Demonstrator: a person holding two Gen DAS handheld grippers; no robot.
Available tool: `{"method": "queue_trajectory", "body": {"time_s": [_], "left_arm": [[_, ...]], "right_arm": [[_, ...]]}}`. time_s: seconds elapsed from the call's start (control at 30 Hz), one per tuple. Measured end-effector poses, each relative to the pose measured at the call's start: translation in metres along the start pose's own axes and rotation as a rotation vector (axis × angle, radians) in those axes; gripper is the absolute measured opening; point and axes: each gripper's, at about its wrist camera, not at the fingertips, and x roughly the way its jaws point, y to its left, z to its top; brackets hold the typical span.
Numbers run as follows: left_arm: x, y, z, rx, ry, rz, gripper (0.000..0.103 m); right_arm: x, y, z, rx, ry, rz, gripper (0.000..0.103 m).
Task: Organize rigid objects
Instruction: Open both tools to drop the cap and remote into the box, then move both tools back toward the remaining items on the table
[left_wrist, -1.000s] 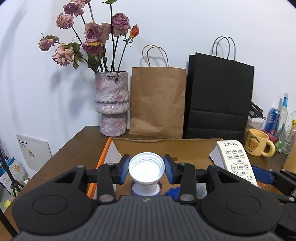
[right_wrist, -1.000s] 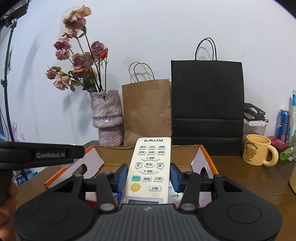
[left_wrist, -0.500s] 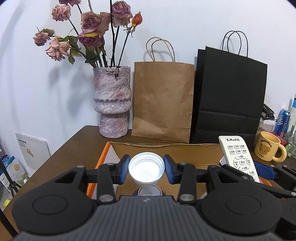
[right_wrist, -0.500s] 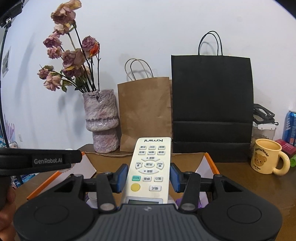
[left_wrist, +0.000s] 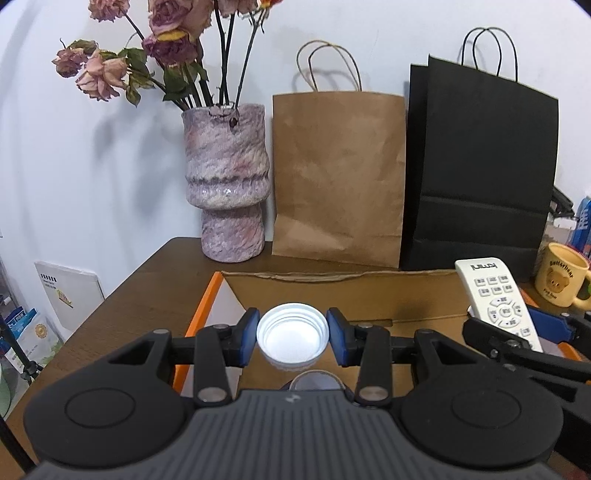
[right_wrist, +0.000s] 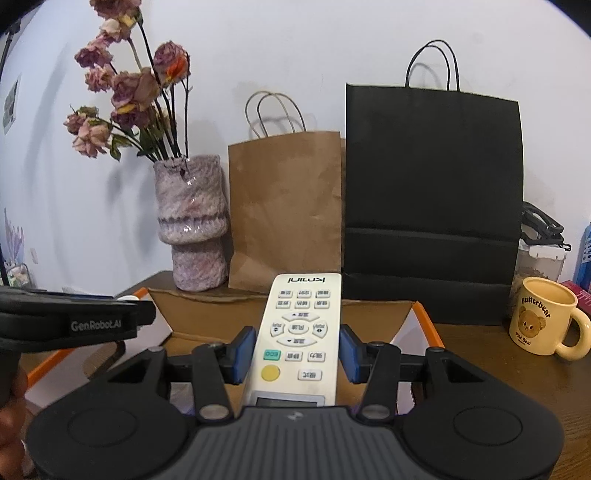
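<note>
Left gripper (left_wrist: 291, 334) pinches a white cap (left_wrist: 292, 336); right gripper (right_wrist: 297, 349) clamps the remote control (right_wrist: 300, 332), long axis toward 12 o'clock, cardboard box (right_wrist: 373, 314) directly beneath.

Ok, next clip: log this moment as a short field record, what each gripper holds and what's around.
left gripper: shut on white cap
right gripper: shut on white remote control
below both: open cardboard box, orange edges
table: brown wood
against wall: vase of dried roses, brown paper bag, black paper bag
right side: yellow bear mug
</note>
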Motion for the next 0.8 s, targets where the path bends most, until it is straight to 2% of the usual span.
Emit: {"method": "queue_trajectory", "body": {"time_s": [0.1, 0.17, 0.2, 0.23, 0.27, 0.3, 0.33, 0.8], "left_arm": [[0.0029, 0.0000, -0.0015, 0.008, 0.009, 0.003, 0.042], [0.0029, 0.0005, -0.0018, 0.007, 0.008, 0.011, 0.061], [0.0024, 0.0012, -0.0018, 0.004, 0.002, 0.015, 0.079], [0.0012, 0.0018, -0.0021, 0.001, -0.007, 0.019, 0.094], [-0.0001, 0.0020, -0.0023, 0.001, -0.017, 0.026, 0.099], [-0.0013, 0.0021, -0.0022, 0.000, -0.025, 0.034, 0.103], [-0.0021, 0.0024, -0.0022, -0.001, -0.031, 0.038, 0.103], [-0.0021, 0.0035, -0.0028, -0.008, -0.023, 0.050, 0.103]], "right_arm": [[0.0019, -0.0016, -0.0020, -0.003, 0.016, -0.005, 0.047], [0.0039, -0.0025, -0.0041, -0.007, 0.033, -0.007, 0.047], [0.0037, -0.0029, -0.0048, -0.007, 0.033, -0.011, 0.049], [0.0033, -0.0029, -0.0052, -0.008, 0.031, -0.020, 0.064], [0.0032, -0.0033, -0.0053, -0.009, 0.032, -0.033, 0.075], [0.0026, -0.0040, -0.0055, -0.008, 0.026, -0.048, 0.098], [0.0016, -0.0045, -0.0061, -0.007, 0.014, -0.062, 0.103], [0.0003, -0.0051, -0.0047, -0.004, 0.014, -0.079, 0.103]]}}
